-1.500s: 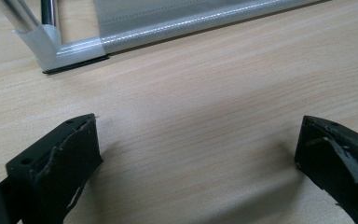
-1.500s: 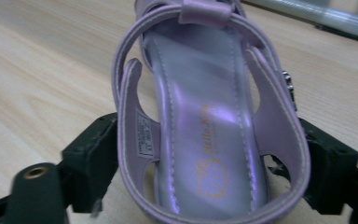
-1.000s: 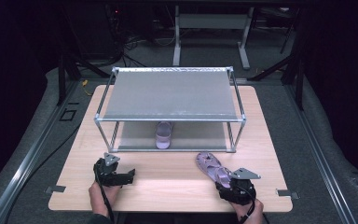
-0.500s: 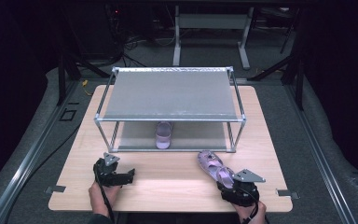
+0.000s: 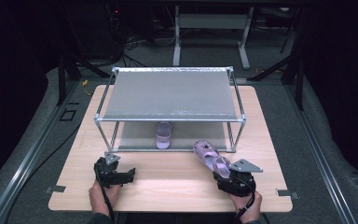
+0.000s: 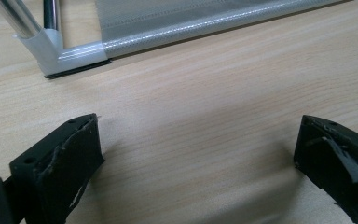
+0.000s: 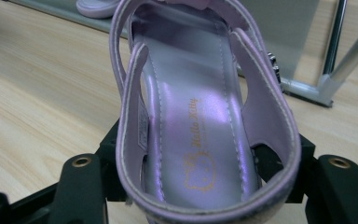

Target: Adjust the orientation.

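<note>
A purple sandal (image 5: 210,158) lies heel toward me on the table, in front of the rack's right leg. My right gripper (image 5: 227,173) is shut on its heel end; in the right gripper view the sandal (image 7: 200,116) sits between the jaws, insole up. A second purple sandal (image 5: 163,134) rests on the lower shelf of the metal rack (image 5: 170,93); its tip (image 7: 95,8) shows at the top left of the right gripper view. My left gripper (image 5: 123,175) is open at the front left of the table, over bare wood (image 6: 191,135).
The two-tier rack stands mid-table, with its front left foot (image 6: 60,51) just ahead of my left gripper and its front right foot (image 7: 324,91) beside the held sandal. Bare wooden tabletop (image 5: 172,170) stretches between my grippers. Dark floor and stands surround the table.
My right gripper has drawn slightly back toward the front edge with the sandal. The left gripper has stayed put.
</note>
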Motion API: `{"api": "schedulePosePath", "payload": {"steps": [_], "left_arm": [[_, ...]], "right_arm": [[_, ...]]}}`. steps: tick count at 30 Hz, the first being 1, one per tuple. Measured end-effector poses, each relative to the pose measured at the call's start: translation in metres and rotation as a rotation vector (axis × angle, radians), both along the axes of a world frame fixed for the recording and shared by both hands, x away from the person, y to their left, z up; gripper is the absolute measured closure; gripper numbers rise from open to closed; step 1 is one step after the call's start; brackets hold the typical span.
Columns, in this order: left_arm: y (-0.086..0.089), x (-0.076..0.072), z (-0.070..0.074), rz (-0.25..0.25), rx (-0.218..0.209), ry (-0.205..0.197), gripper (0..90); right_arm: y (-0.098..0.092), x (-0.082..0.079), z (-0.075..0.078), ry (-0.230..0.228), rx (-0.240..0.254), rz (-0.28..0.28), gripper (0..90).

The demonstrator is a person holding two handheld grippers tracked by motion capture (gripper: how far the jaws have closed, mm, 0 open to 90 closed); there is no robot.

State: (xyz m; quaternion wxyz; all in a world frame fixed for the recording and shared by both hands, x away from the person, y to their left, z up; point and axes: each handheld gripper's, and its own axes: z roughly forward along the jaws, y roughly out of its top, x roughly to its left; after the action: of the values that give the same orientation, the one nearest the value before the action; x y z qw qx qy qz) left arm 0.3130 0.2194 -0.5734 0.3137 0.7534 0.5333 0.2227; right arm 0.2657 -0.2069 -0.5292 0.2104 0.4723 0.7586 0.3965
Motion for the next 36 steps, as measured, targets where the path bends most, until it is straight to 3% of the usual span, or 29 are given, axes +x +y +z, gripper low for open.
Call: {"api": "schedulePosePath", "payload": {"steps": [3, 10, 15, 19, 27, 34, 36], "left_arm": [[0.000, 0.001, 0.000, 0.000, -0.001, -0.001, 0.6], [0.000, 0.000, 0.000, 0.008, 0.000, -0.005, 1.1], [0.000, 0.000, 0.000, 0.008, 0.000, -0.009, 1.5], [0.000, 0.001, 0.000, 0.008, -0.003, -0.006, 1.8], [0.000, 0.001, 0.000, 0.012, -0.004, -0.006, 2.4], [0.000, 0.000, 0.000, 0.016, -0.002, -0.007, 2.4], [0.000, 0.000, 0.000, 0.015, -0.002, -0.008, 2.6]], "right_arm": [[0.003, 0.005, 0.002, 0.005, -0.024, -0.018, 37.2], [0.008, 0.015, 0.013, -0.014, -0.004, -0.011, 37.2], [0.018, 0.025, 0.016, -0.010, -0.028, -0.017, 37.2], [0.026, 0.034, 0.012, 0.006, -0.030, -0.008, 37.2], [0.035, 0.052, 0.000, 0.045, -0.018, -0.042, 37.2], [0.044, 0.067, -0.002, 0.048, -0.009, -0.057, 37.1], [0.049, 0.069, -0.001, 0.044, -0.030, -0.085, 37.1]]}}
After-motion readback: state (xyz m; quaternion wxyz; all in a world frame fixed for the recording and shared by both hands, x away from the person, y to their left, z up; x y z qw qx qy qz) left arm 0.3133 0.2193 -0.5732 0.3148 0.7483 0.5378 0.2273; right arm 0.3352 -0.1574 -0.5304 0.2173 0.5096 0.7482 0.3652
